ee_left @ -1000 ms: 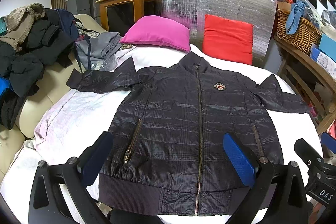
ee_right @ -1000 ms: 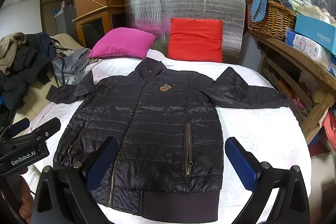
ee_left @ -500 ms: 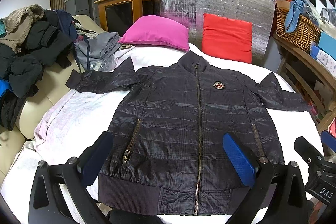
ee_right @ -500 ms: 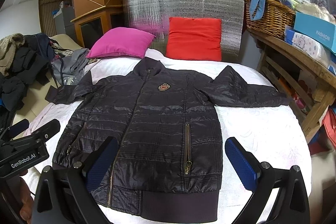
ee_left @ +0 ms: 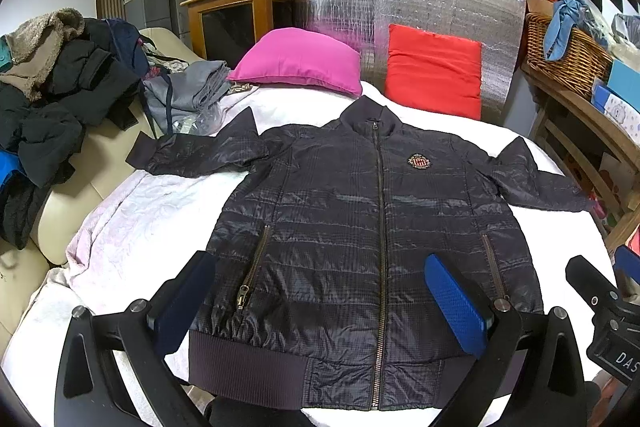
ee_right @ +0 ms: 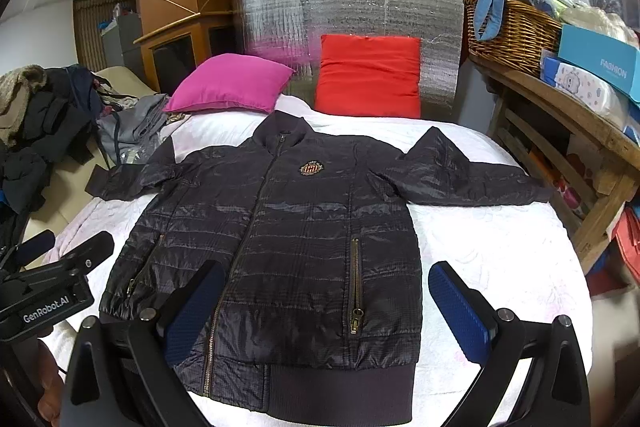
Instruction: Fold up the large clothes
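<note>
A dark quilted zip jacket (ee_left: 360, 227) lies flat, front up, on the white bed cover (ee_left: 140, 219), sleeves spread to both sides, collar away from me. It also shows in the right wrist view (ee_right: 288, 239). My left gripper (ee_left: 320, 303) is open and empty, hovering above the jacket's hem near its left pocket. My right gripper (ee_right: 328, 311) is open and empty above the hem's right side. The left gripper's body (ee_right: 44, 291) shows at the left edge of the right wrist view.
A pink cushion (ee_left: 296, 61) and a red cushion (ee_left: 434, 69) lean against a silver foil panel (ee_left: 420, 3) behind the jacket. Piled coats (ee_left: 52, 95) lie on a sofa at left. A wooden shelf with a wicker basket (ee_right: 512, 31) and boxes stands at right.
Both views have shifted very slightly; the jacket lies unchanged and both grippers stay open.
</note>
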`<action>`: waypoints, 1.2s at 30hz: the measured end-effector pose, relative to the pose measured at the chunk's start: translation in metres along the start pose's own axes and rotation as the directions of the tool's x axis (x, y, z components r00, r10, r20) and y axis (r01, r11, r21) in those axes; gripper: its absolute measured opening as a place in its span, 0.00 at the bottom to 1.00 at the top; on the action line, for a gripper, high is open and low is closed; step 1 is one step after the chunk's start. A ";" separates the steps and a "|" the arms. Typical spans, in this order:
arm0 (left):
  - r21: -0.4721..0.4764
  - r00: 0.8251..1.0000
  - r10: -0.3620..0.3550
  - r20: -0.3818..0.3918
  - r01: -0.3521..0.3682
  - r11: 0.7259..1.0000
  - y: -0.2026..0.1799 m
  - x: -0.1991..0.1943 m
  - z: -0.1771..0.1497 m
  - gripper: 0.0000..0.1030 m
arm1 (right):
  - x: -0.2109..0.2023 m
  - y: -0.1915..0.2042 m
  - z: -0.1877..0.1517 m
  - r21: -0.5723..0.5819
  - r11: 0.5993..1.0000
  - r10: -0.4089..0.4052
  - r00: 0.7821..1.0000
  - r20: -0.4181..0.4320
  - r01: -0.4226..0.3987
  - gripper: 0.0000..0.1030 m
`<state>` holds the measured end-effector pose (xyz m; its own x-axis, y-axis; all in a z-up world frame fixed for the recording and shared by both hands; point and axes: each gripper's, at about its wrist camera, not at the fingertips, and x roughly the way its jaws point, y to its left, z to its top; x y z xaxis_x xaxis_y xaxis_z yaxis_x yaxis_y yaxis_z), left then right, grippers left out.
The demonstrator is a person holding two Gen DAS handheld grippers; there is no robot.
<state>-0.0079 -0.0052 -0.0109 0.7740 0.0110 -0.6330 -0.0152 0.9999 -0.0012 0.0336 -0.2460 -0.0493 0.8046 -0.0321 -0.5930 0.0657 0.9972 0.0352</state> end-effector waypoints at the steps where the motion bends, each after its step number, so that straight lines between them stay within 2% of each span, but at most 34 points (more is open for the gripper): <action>1: 0.000 1.000 0.000 0.000 0.000 1.000 0.000 0.001 0.001 1.00 | 0.000 0.000 0.000 0.000 1.000 0.000 1.000 -0.001 0.000 1.00; 14: -0.011 1.000 -0.008 -0.021 0.008 1.000 0.005 0.009 0.001 1.00 | 0.002 0.000 0.000 -0.003 1.000 0.011 1.000 -0.001 -0.011 1.00; 17: -0.027 0.999 -0.017 -0.042 0.016 1.000 0.009 0.019 0.000 1.00 | 0.006 -0.016 -0.002 0.058 0.995 0.078 0.997 -0.009 -0.077 1.00; 20: -0.049 0.997 -0.018 -0.068 0.015 0.999 0.014 0.035 -0.004 1.00 | 0.017 -0.049 -0.009 0.181 0.973 0.150 0.989 -0.016 -0.145 1.00; 23: -0.073 0.994 -0.014 -0.107 0.006 0.997 0.020 0.059 -0.011 1.00 | 0.034 -0.095 -0.019 0.339 0.922 0.203 0.979 -0.013 -0.187 1.00; 24: -0.072 0.992 0.000 -0.128 -0.009 0.997 0.021 0.070 -0.014 1.00 | 0.041 -0.113 -0.023 0.403 0.894 0.221 0.975 -0.010 -0.199 1.00; 26: -0.068 0.988 0.018 -0.151 -0.028 0.997 0.022 0.084 -0.017 1.00 | 0.059 -0.159 -0.031 0.555 0.802 0.260 0.965 0.012 -0.223 1.00; 29: -0.061 0.987 0.034 -0.156 -0.044 0.997 0.023 0.102 -0.016 1.00 | 0.084 -0.221 -0.040 0.712 0.662 0.269 0.961 0.064 -0.233 1.00; 33: -0.072 0.988 0.038 -0.147 -0.049 0.996 0.025 0.120 -0.008 1.00 | 0.125 -0.296 -0.043 0.839 0.493 0.248 0.962 0.116 -0.229 1.00; 36: -0.075 0.987 0.038 -0.155 -0.050 0.996 0.025 0.141 -0.005 1.00 | 0.159 -0.338 -0.035 0.878 0.439 0.208 0.972 0.109 -0.192 1.00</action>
<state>0.0979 0.0215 -0.1039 0.6656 0.0470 -0.7449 -0.1012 0.9945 -0.0276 0.1187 -0.5860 -0.1842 0.8599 0.1686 -0.4819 0.3927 0.3848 0.8353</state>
